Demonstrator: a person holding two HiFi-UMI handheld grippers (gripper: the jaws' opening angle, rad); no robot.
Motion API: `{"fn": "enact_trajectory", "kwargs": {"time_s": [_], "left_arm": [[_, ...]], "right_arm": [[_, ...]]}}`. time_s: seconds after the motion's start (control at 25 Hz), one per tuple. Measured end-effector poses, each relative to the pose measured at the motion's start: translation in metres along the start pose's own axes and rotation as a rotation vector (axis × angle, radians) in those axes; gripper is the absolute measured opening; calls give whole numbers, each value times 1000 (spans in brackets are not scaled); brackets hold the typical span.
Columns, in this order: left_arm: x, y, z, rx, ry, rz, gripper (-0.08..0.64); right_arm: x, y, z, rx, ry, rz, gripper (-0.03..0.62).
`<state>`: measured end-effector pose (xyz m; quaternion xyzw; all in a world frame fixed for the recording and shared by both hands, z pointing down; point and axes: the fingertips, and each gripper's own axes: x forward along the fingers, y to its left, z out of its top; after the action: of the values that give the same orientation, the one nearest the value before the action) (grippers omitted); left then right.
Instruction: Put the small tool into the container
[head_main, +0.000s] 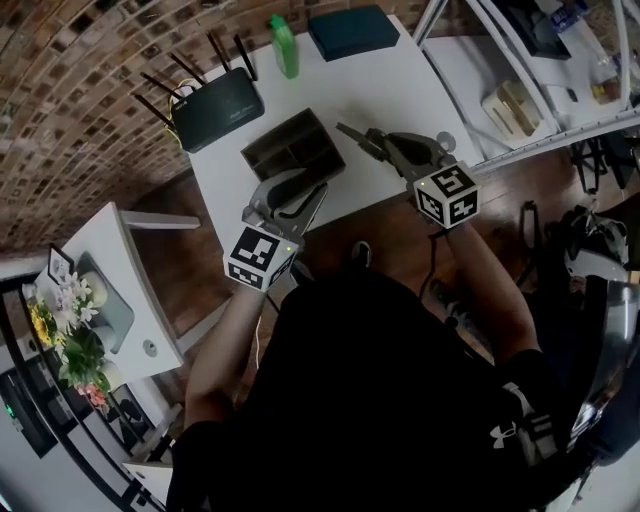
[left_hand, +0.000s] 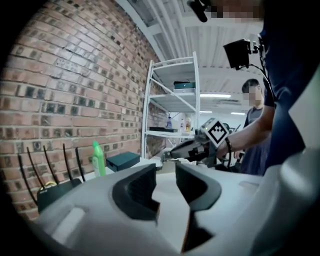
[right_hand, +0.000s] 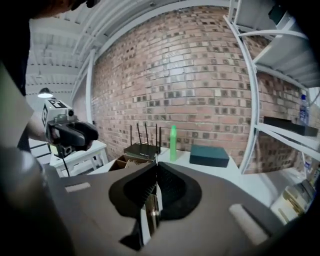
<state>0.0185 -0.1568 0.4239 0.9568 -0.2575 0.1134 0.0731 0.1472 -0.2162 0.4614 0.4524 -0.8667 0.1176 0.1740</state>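
White tabletop, boxy container, right gripper jaws clamped on thin small tool, left gripper jaws apart

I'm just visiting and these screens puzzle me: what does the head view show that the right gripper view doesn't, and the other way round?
Only the head view: the marker cube on the right claw, and a bunch of flowers. Only the right gripper view: that claw's pads pressed shut on a thin flat tool. Both: the white table, router, green bottle, dark box, compartmented container and the left claw.
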Motion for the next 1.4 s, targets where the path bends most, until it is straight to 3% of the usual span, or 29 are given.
{"fn": "enact_trajectory", "kwargs": {"time_s": [0.2,0.32,0.64,0.96,1.4], "left_arm": [[1,36,4,62,32,50,140],[-8,67,0,173,90,86,159],[-25,94,-40,415,394,-40,193],[-19,104,-61,454,497,-136,112],[-19,135,-93,424,542,-119,74]], "right_arm": [[22,39,42,-71,-47,220,14],[38,58,56,-130,-45,354,14],[71,95,73,-223,-4,588,13],[91,120,80,-307,26,764,14],[140,130,65,-396,130,863,14]]}}
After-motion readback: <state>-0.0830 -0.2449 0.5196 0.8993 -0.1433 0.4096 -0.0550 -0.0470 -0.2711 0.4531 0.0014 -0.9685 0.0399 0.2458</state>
